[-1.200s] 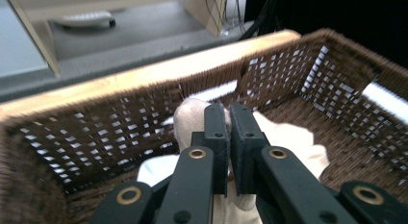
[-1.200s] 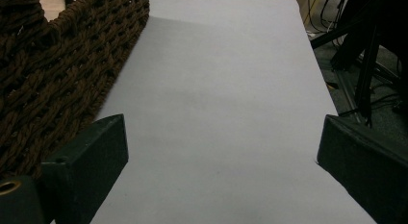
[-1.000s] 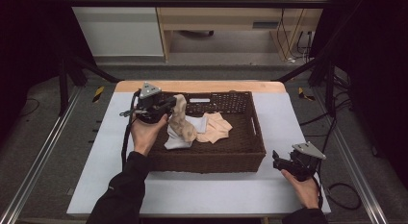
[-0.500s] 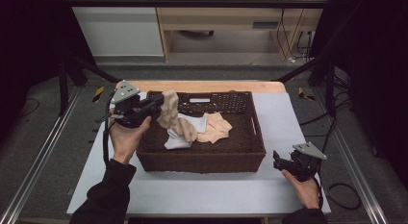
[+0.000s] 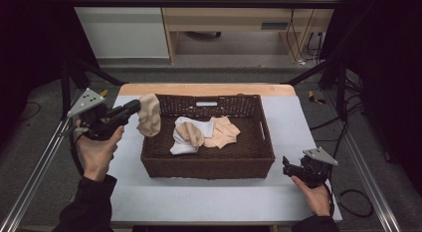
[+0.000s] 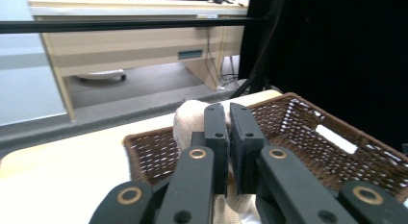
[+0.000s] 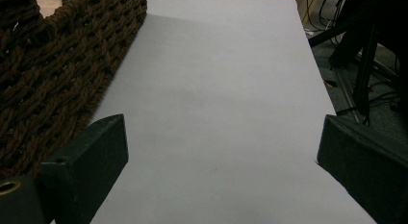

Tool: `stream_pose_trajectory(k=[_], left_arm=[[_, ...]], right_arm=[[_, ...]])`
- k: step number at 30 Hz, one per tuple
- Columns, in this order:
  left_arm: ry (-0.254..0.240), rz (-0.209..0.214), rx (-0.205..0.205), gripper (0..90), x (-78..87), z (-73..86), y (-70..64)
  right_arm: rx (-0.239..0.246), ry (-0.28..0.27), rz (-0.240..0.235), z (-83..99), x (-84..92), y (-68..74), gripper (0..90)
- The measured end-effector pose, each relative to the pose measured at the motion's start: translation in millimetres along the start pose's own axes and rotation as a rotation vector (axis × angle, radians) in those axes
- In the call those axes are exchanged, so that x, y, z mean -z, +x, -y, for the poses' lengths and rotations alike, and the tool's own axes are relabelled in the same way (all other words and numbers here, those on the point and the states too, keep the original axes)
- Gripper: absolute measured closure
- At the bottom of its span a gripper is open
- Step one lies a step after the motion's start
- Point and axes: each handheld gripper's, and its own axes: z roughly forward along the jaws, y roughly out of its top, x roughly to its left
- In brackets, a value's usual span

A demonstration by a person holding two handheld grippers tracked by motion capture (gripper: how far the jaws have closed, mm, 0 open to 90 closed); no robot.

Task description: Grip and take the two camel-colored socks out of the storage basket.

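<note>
A dark brown woven basket [image 5: 209, 165] stands in the middle of the white table; its rim also shows in the left gripper view [image 6: 308, 96]. Inside lie a white cloth [image 5: 185, 137] and a peach cloth [image 5: 221, 133]. My left gripper [image 5: 135, 106] is shut on a beige sock [image 5: 149, 115], which hangs in the air over the basket's left rim. In the left gripper view the sock [image 6: 187, 119] bulges behind the closed jaws of the left gripper [image 6: 229, 113]. My right gripper [image 5: 287, 166] rests on the table right of the basket, jaws wide apart and holding nothing [image 7: 216, 152].
The bare white tabletop [image 7: 221, 89] stretches ahead of the right gripper, with the basket wall [image 7: 53, 75] at its left. A wooden desk [image 6: 144, 46] stands beyond the table. Metal frame rails [image 5: 35, 167] flank both sides.
My left gripper has lifted the beige sock out of the basket and carried it leftward to the left rim. The right gripper has stayed still.
</note>
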Motion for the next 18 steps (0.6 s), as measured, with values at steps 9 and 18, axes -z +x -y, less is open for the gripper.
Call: stream_pose_trajectory(k=[9,18], left_arm=[[0.01,-0.07,0.041,86.2,21.1,18.7,29.5],[0.068,-0.12,0.082,86.1,23.4,53.0,50.9]], right_arm=[[-0.004,0.004,0.0,0.2,0.0,0.7,4.1],[0.002,0.006,0.0,1.0,0.0,0.9,4.1]])
